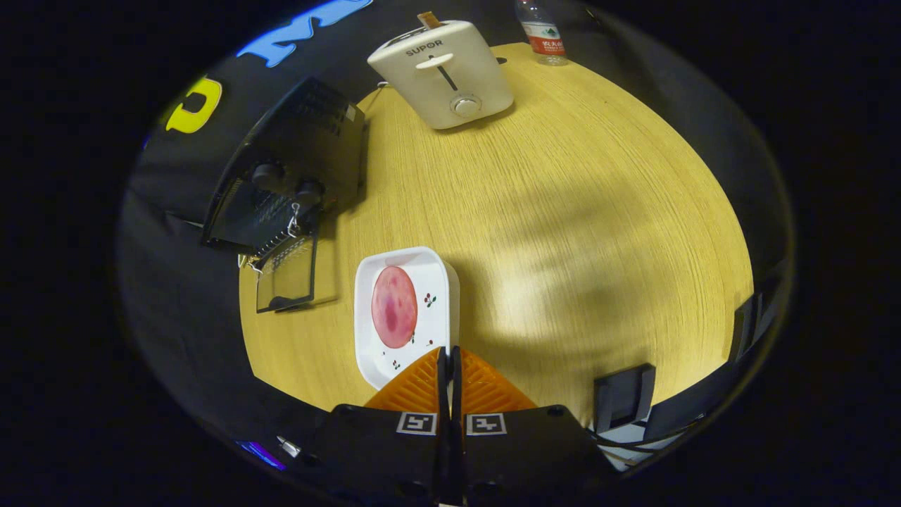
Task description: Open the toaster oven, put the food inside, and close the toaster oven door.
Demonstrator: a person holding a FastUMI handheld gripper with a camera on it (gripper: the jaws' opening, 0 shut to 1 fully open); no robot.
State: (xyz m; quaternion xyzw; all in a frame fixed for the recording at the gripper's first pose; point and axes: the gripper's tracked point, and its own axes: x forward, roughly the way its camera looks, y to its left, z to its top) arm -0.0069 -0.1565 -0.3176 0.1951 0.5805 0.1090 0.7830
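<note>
The toaster oven (292, 165) is black and stands at the left edge of the round wooden table (563, 232), well beyond the fingers and to their left. Its glass door (285, 278) is folded down and lies open toward the near side of the table, with a wire rack (278, 243) showing at its hinge. Two round knobs (281, 182) sit on the front of the oven.

The food is a round pink slice, looking like ham (393, 307), and it lies flat on a white rectangular plate (440, 282) with small printed cherries. The plate stands just ahead of the fingers, a little to the left of them, and near the open door but apart from it. Nothing stands between the plate and the door.

The gripper (449, 352) has its two orange fingers (486, 387) pressed together with only a thin dark slit between them, and they hold nothing. Their tips overlap the near edge of the plate in the view; I cannot tell if they touch it.

Farther away, a cream-white pop-up toaster (443, 74) stands at the far side of the table, with a slice of bread (429, 19) sticking out from its slot. A clear plastic water bottle (540, 32) with a red label stands to its right, at the table's far edge. A dark boxy object (623, 394) stands right of the fingers, beside the near edge of the table.
</note>
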